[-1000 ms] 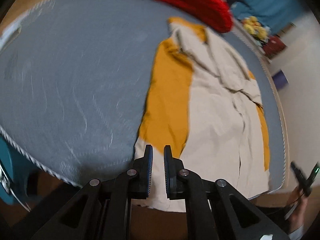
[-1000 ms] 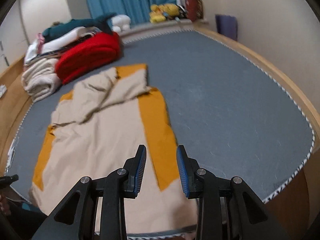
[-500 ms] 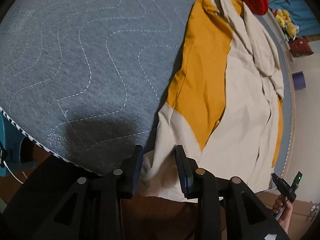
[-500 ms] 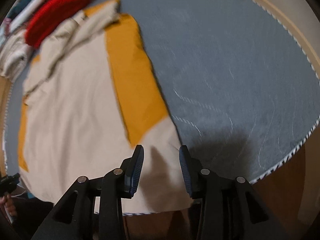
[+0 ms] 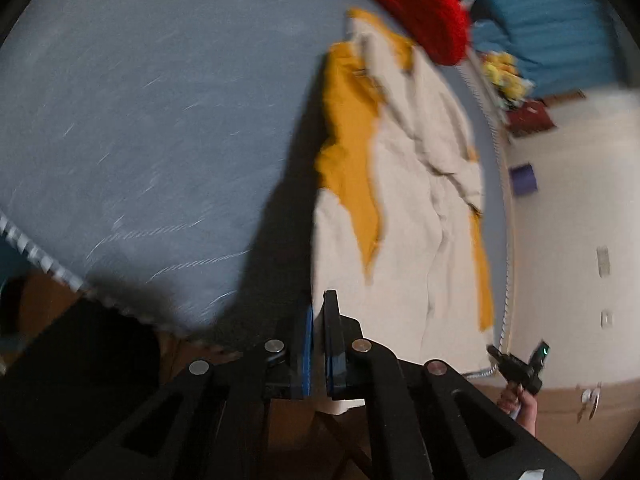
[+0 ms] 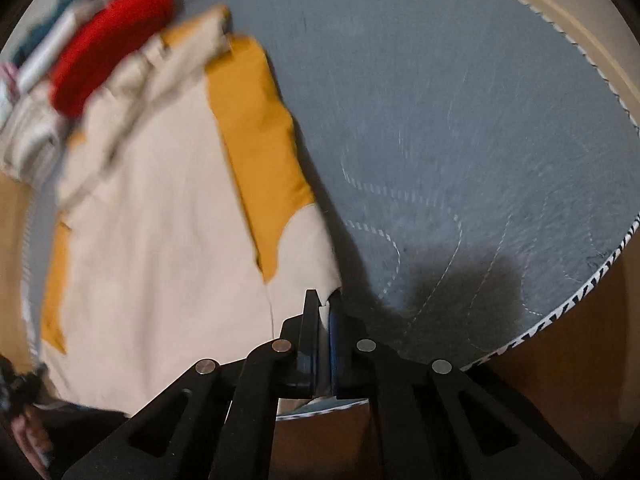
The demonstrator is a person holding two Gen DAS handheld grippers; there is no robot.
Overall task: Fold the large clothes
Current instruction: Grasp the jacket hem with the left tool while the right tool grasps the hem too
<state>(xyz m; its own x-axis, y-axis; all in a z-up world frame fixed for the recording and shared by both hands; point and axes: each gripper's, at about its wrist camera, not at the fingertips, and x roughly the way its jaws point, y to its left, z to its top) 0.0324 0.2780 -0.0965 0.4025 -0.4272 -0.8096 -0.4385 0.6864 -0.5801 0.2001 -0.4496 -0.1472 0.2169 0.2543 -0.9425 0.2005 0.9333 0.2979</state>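
Note:
A large cream garment with mustard-yellow panels [image 5: 408, 208] lies spread on the grey quilted bed [image 5: 140, 100]. It also shows in the right wrist view [image 6: 160, 220]. My left gripper [image 5: 319, 312] is shut on the garment's bottom hem at its left corner and lifts that edge off the bed. My right gripper [image 6: 323, 312] is shut on the hem at the opposite bottom corner, with cream cloth between the pads. The right gripper shows small at the lower right of the left wrist view [image 5: 520, 368].
A red folded item [image 6: 108, 48] and a stack of folded clothes [image 6: 32, 120] lie beyond the garment's top end. The bed's patterned edge [image 6: 560, 308] runs close in front of both grippers. Blue curtains [image 5: 560, 12] and yellow toys [image 5: 504, 72] stand beyond.
Both grippers went from open over the hem to shut on its corners. The left corner has risen off the bed, casting a long shadow. Both views are blurred by motion.

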